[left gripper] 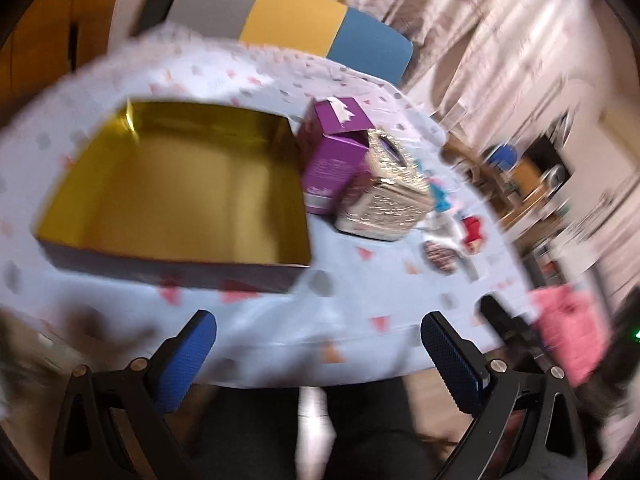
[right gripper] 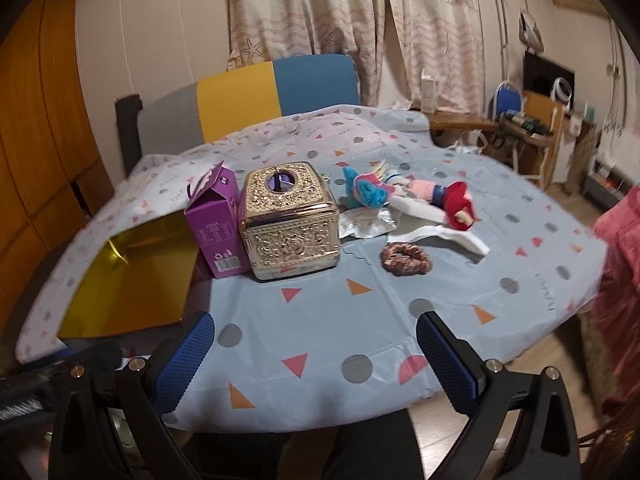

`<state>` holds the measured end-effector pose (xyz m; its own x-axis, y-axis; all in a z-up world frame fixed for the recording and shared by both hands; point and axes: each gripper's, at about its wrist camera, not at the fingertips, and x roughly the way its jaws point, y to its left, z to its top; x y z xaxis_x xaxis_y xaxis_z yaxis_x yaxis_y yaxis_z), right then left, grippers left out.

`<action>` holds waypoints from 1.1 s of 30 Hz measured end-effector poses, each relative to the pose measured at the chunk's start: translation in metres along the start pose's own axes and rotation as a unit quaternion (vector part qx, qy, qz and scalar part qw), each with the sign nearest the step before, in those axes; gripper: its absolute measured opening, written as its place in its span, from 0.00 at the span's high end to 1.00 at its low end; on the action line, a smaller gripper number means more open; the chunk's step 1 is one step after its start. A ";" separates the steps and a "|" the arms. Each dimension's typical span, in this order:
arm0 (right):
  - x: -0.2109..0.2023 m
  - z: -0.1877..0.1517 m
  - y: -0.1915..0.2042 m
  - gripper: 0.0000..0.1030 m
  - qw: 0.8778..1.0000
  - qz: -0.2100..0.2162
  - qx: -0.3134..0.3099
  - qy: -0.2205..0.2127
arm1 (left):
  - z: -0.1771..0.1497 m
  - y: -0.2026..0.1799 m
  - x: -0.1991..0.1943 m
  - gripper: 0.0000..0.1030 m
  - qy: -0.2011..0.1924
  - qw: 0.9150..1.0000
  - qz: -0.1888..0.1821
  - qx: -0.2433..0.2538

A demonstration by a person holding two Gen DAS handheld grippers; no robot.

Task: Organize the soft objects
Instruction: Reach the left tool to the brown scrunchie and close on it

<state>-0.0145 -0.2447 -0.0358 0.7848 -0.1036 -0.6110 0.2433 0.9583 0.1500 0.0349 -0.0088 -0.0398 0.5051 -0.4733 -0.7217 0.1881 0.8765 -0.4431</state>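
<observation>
Soft items on patterned table, both grippers empty.
Left gripper (left gripper: 318, 356) and right gripper (right gripper: 314, 360): jaws wide apart, holding nothing. Doll (right gripper: 416, 198), sock (right gripper: 452, 238) and scrunchie (right gripper: 406, 258) right of gold box (right gripper: 290, 222); open tray (left gripper: 176, 188) far left.

The tablecloth (right gripper: 320, 320) looks like smooth, faintly shiny plastic. The tissue box (right gripper: 290, 220) is glossy embossed gold metal. The open box (left gripper: 180, 184) has mirror-like gold lining. The scrunchie (right gripper: 406, 258) is ruffled cloth.
</observation>
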 end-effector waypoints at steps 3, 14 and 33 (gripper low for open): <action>0.010 0.000 -0.020 0.00 1.000 -0.001 0.014 0.007 | 0.004 -0.007 0.018 0.00 0.037 0.999 -0.014 -0.016; 0.044 -0.011 -0.105 0.00 0.990 -0.127 0.044 0.044 | 0.020 -0.115 0.090 0.00 0.017 0.989 -0.053 0.140; 0.048 -0.029 -0.211 0.01 0.967 -0.178 0.170 0.070 | 0.027 -0.228 0.270 0.05 0.041 0.961 -0.010 0.272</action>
<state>-0.0446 -0.4444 -0.1189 0.5382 -0.3510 -0.7663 0.6754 0.7234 0.1430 0.1513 -0.3343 -0.1194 0.4341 -0.4757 -0.7650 0.6203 0.7737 -0.1292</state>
